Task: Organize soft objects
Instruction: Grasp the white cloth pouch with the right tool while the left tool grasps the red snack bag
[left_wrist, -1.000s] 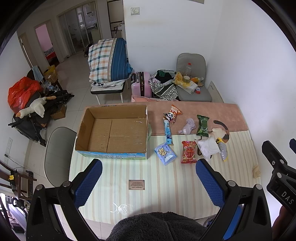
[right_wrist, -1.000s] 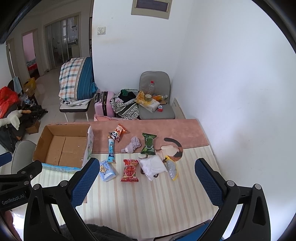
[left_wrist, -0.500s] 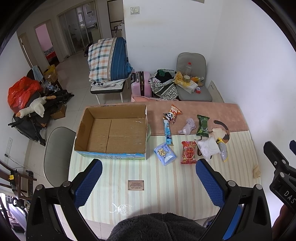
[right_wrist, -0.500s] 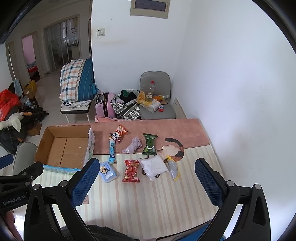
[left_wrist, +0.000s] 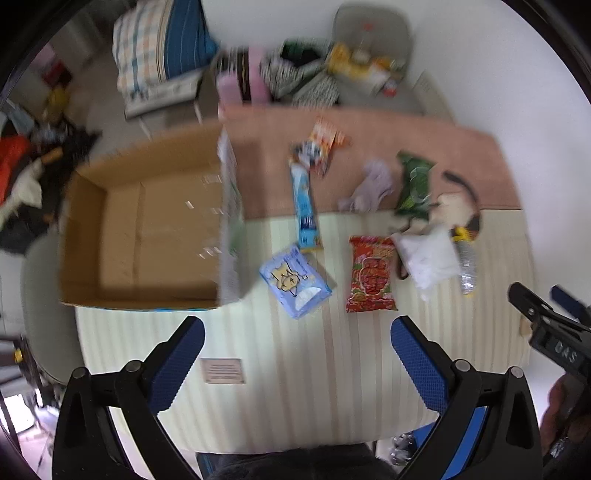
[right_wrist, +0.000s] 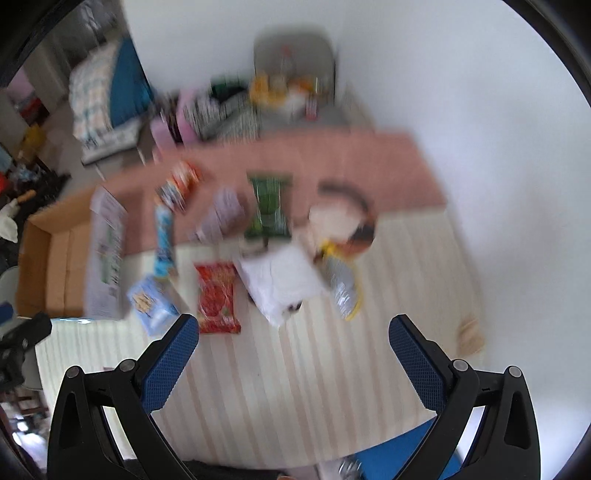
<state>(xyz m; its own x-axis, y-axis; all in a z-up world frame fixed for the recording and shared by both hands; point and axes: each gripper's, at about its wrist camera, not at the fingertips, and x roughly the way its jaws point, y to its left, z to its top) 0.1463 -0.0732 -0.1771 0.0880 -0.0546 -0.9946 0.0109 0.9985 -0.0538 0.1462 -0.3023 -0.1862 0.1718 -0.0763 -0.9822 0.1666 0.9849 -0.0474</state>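
Lying ahead of both grippers, the soft packets are spread beside the cardboard box (left_wrist: 147, 229); the red snack packet (left_wrist: 371, 275), long axis pointing away, is centred nearer the wide-open left gripper (left_wrist: 295, 356) than the equally spread right gripper (right_wrist: 293, 356).

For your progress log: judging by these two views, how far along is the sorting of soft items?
Nothing looks done: the cardboard box holds nothing. Nothing is in hand: the left claw and right claw are both open above the table. Left: everything, including the red snack bag, blue tissue pack and white pouch.
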